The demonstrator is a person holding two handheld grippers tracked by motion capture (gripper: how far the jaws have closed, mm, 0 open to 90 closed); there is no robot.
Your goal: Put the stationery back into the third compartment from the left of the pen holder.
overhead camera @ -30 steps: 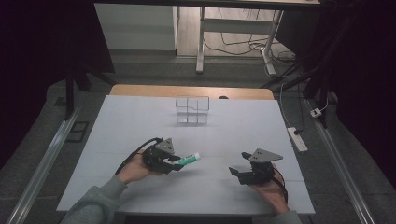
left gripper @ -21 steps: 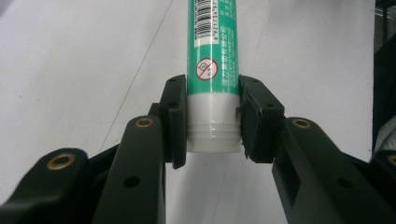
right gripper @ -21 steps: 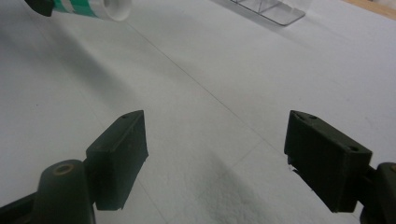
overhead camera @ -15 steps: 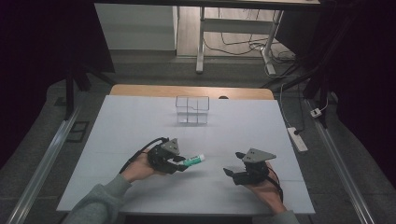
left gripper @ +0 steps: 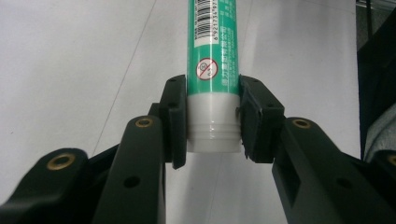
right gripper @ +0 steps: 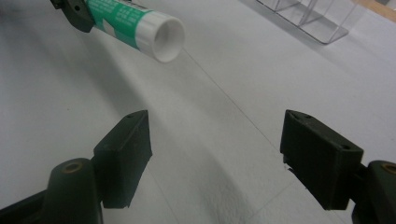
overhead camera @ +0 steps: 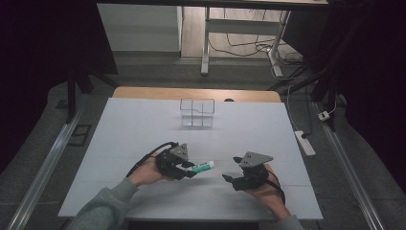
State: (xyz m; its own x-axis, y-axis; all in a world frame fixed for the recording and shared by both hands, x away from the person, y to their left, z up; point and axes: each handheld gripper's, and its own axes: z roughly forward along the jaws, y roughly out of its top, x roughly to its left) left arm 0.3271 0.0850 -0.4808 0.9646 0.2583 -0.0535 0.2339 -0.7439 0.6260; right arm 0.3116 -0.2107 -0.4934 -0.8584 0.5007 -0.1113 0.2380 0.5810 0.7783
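Left gripper view: I see my left gripper (left gripper: 214, 121) clamped on the green tube's (left gripper: 212, 60) white end; my right gripper (right gripper: 217, 154), jaws apart and just narrowing, holds nothing, the tube beyond them.

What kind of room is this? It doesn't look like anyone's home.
Probably a lab or workshop set up for recording handwork. A white table stands in a dark room, bare but for a clear box; a desk frame has loose cables under it, and a power strip lies on the floor.
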